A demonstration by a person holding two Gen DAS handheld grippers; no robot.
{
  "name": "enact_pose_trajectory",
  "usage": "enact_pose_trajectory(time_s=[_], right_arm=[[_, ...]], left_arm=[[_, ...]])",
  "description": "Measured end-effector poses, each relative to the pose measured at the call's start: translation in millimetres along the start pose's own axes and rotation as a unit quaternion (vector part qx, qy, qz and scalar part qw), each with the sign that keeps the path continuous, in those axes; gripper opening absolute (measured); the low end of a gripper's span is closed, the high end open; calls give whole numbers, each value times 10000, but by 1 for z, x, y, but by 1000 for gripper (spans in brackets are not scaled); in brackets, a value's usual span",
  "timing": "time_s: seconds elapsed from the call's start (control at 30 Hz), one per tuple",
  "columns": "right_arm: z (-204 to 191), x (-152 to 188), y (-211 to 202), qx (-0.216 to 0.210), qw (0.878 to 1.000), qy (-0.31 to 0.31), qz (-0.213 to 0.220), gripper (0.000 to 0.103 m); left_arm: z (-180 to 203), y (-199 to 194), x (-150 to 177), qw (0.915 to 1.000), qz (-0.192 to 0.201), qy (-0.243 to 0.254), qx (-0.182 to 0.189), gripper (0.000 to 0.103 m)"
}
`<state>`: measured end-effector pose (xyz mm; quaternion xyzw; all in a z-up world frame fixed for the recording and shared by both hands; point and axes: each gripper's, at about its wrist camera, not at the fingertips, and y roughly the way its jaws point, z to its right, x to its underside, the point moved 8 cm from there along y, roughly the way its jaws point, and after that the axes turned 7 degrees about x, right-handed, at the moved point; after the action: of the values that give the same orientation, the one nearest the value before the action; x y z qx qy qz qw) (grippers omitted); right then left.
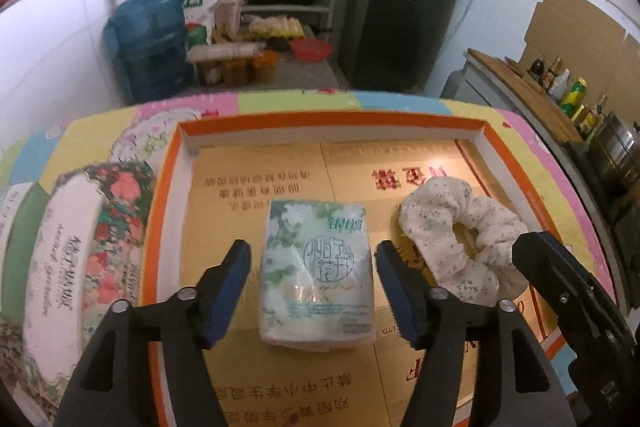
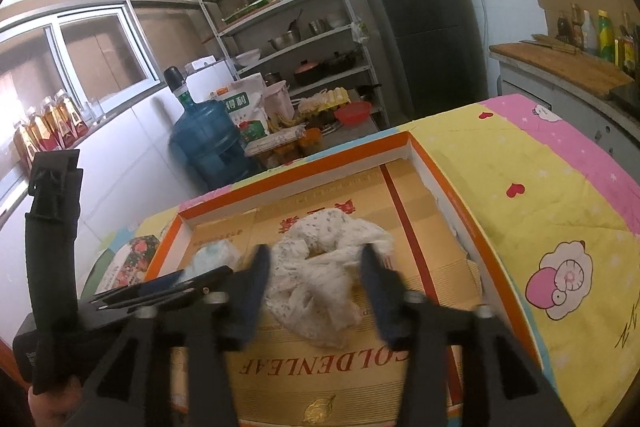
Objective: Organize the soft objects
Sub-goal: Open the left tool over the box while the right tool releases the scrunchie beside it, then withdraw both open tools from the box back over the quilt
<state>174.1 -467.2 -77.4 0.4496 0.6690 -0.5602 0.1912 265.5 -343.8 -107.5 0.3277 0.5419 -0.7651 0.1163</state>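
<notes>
My shallow orange-rimmed cardboard tray (image 1: 160, 187) holds a plastic-wrapped white tissue pack (image 1: 318, 275) mid-tray and a floral white fabric scrunchie (image 1: 460, 239) just to its right. My left tongs (image 1: 314, 287) stand open astride the pack, untouching; my right tongs (image 2: 316, 283) gape around the scrunchie, with bare tray floor toward the far rim.

Shallow tray, two soft things inside, bare floor between them

The orange-rimmed tray (image 1: 168, 163) walls in the tissue pack (image 1: 318, 271) and floral scrunchie (image 1: 460, 235), which lie near but apart; the bare cardboard floor (image 1: 256, 179) behind the pack is free, while a flowered box (image 1: 76, 227) crowds the tray's left rim.
</notes>
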Motion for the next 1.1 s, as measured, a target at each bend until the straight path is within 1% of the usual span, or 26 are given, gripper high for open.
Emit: enact_pose_trajectory(time_s=[0.03,0.17,0.33,0.63,0.73,0.83,1.0,1.1], right_arm=[[0,0,-1,-4,10000,1,17,55],[-1,-2,-5,-1,10000,5,75,55],[-3,-2,-13,2,9999,6,153,55],[-10,-4,-28,21,9997,-75,250,55],[-16,-4,-34,16,9995,-130,295,55],[-23,-5,-42,-14,9992,-176,354,55],[-37,-5,-57,-79,9985,-277,462,56],[-49,-3,-66,-140,9979,-347,520,56]], left_arm=[[0,-4,-2,10000,82,24,-31,74],[-1,-14,-5,9997,206,63,-82,74],[-1,-28,-9,9995,305,54,-40,74],[0,-52,-7,9993,342,105,97,74],[-1,-62,-6,9991,397,136,90,74],[-3,-76,-7,9983,545,194,19,74],[-10,-106,-10,9954,932,216,-111,74],[-15,-120,-8,9941,1054,232,-137,74]])
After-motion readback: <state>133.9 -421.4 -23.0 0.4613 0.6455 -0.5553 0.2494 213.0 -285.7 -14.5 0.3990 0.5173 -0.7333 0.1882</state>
